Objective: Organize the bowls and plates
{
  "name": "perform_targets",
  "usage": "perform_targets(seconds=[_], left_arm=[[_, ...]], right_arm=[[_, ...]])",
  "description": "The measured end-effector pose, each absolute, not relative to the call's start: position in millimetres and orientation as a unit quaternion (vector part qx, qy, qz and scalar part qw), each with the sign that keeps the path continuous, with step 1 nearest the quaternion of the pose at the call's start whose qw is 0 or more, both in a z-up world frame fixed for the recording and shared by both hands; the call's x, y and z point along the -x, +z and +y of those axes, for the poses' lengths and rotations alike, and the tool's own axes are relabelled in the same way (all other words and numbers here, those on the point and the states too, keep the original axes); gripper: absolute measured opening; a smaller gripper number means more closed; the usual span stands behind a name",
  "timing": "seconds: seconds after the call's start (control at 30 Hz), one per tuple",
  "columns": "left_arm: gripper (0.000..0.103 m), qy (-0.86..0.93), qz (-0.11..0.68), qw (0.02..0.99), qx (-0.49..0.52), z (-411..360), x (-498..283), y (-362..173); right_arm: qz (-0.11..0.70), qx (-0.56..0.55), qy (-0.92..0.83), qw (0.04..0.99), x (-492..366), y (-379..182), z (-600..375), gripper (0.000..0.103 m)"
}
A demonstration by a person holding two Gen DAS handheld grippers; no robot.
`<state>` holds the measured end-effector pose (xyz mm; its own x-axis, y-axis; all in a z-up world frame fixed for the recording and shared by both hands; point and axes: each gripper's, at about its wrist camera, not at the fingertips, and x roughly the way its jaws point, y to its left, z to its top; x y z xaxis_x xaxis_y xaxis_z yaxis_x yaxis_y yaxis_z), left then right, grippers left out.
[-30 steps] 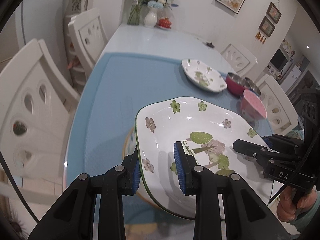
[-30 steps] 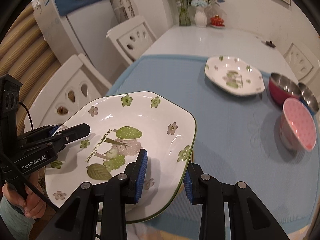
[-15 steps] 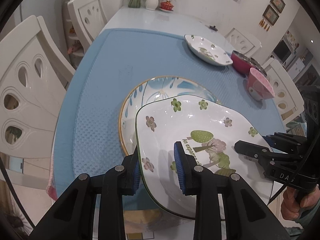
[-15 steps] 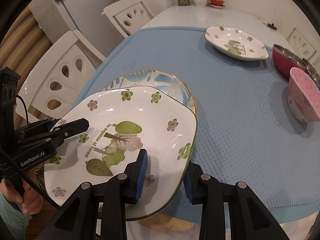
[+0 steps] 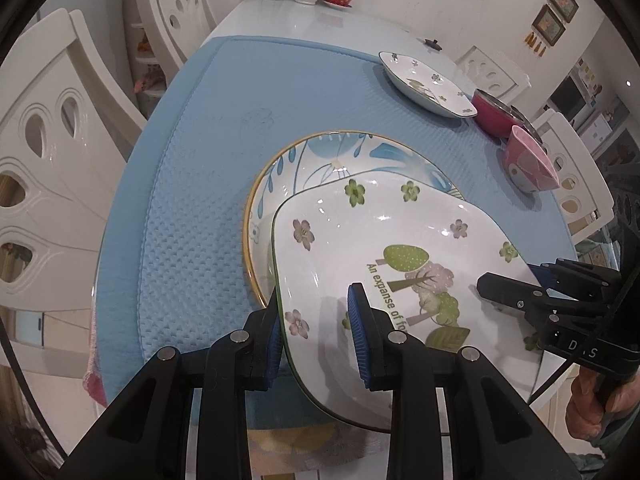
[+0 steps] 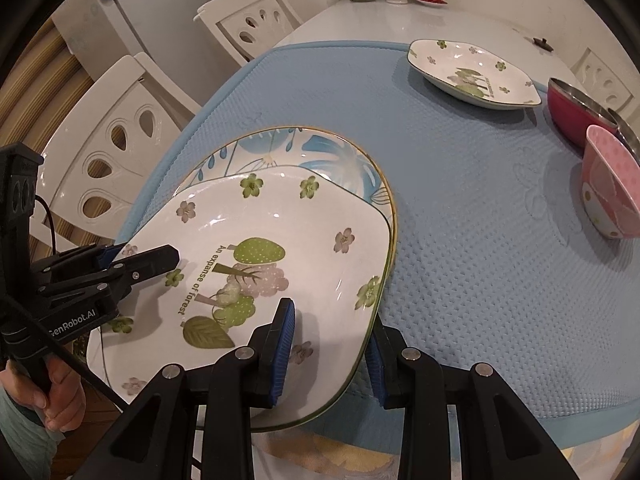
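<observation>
1. The worktop (image 6: pixel 360 20) carries a blue mat (image 6: pixel 460 220), and the held dish hangs partly past its near edge, toward the jaws. A lost grip there would probably send the dish off the worktop.
2. The round blue-leaf plate (image 5: pixel 340 160) lies flat on the mat just ahead of both pairs of jaws. The forest plate (image 6: pixel 280 240) sits above it, offset toward the jaws. Released off-centre, it would likely rock or slide on glazed ceramic.
3. The forest plate is a rounded rectangle, face up. Its long axis runs roughly from one pair of jaws to the other, and its far rim overlaps the blue-leaf plate. I cannot tell whether the two touch.
4. The left gripper (image 5: pixel 316 336) pinches one rim and the right gripper (image 6: pixel 332 352) the opposite rim, each with one pad inside and one beneath. Uneven lowering or opening could tip the dish.
5. A second forest dish (image 6: pixel 472 72), red bowl (image 6: pixel 576 112) and pink bowl (image 6: pixel 612 188) stand well beyond the jaws, out of risk.
</observation>
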<state>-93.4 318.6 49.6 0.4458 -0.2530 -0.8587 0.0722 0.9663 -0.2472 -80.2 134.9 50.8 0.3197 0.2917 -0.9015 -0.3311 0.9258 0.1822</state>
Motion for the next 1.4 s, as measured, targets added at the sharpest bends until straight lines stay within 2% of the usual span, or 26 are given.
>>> perform_targets(seconds=[0.53,0.67,0.9,1.3,1.33,1.4], left_arm=[[0.026,-0.068,0.508,0.854,0.091,337.3,76.3,63.3],[0.026,-0.055,0.487,0.866,0.099,351.6,73.4,83.4],[0.027,-0.05,0.443,0.892,0.078,362.6,57.0,126.1],[0.028,-0.097,0.422,0.9,0.053,344.9,30.3,148.5],[0.028,-0.102,0.424,0.898,0.055,341.7,28.4,148.4],[0.038,-0.114,0.431,0.893,0.056,335.3,21.4,147.7]], right_arm=[[0.552,0.0,0.18,0.814,72.5,55.0,131.4,0.032],[0.526,0.024,0.171,0.833,66.5,77.6,130.3,0.032],[0.483,-0.01,0.176,0.858,49.7,128.5,125.2,0.032],[0.48,-0.025,0.172,0.86,40.3,149.8,137.4,0.033],[0.481,-0.026,0.169,0.86,39.7,149.9,135.7,0.033],[0.484,-0.029,0.158,0.86,40.8,149.9,132.1,0.035]])
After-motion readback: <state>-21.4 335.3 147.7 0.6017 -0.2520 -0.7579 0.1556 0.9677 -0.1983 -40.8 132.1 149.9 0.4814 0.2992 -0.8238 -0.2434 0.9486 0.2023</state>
